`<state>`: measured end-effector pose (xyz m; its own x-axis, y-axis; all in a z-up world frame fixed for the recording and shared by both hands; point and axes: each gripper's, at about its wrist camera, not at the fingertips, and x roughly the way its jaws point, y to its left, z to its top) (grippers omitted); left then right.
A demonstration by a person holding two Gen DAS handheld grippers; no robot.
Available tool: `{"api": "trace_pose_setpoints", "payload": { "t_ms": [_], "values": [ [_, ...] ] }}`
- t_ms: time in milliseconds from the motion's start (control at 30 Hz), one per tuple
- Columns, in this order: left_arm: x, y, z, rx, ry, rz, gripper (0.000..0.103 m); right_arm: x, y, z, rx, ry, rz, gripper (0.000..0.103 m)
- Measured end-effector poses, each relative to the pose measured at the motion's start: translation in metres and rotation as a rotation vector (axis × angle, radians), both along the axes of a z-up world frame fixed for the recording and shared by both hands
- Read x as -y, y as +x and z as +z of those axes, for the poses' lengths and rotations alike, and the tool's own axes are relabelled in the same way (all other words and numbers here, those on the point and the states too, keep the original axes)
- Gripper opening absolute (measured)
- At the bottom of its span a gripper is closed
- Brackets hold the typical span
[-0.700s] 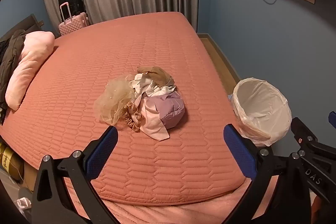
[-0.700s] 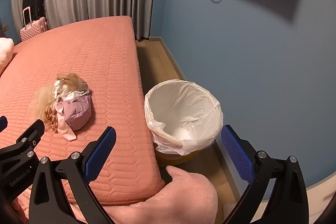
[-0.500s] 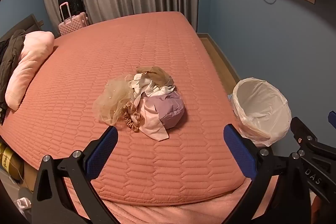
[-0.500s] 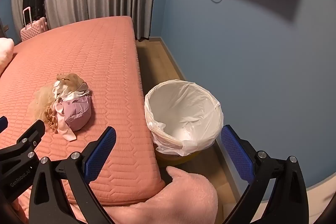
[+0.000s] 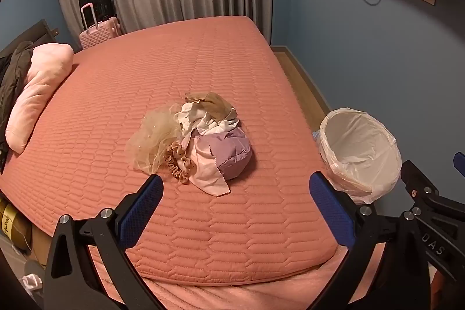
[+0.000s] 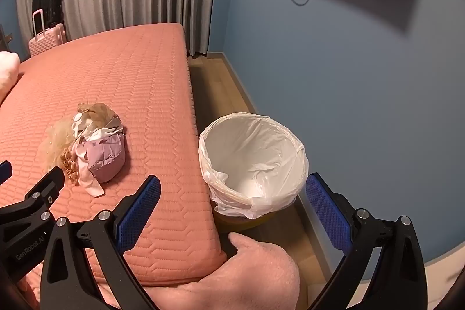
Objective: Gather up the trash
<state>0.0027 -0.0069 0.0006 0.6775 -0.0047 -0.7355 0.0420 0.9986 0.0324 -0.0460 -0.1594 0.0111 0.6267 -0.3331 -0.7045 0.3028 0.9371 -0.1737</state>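
Note:
A heap of trash [image 5: 197,140] lies on the salmon quilted bed [image 5: 162,69]: beige tulle, a tan scrunchie, white and pink cloth scraps, a lilac pouch, brown fabric. It also shows in the right wrist view [image 6: 93,144]. A bin with a white liner [image 5: 359,150] stands on the floor beside the bed's right edge, seen too in the right wrist view [image 6: 252,161]. My left gripper [image 5: 234,209] is open and empty, short of the heap. My right gripper [image 6: 232,208] is open and empty, above the bed edge and bin.
A pink pillow [image 5: 37,89] and dark clothing lie at the bed's left end. A pink suitcase [image 5: 98,32] and a black one stand by the grey curtain. A pink fluffy blanket [image 6: 247,275] hangs at the near bed corner. The blue wall is close on the right.

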Motion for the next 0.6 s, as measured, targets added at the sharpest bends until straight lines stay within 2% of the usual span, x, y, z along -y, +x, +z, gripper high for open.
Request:
{"api": "trace_pose_setpoints", "payload": {
  "t_ms": [600],
  "values": [
    [0.0097,0.0027,0.0029,0.003,-0.005,0.002,0.096,0.0046,0.0004,0.0066,0.004,0.000,0.002,0.097]
  ]
}}
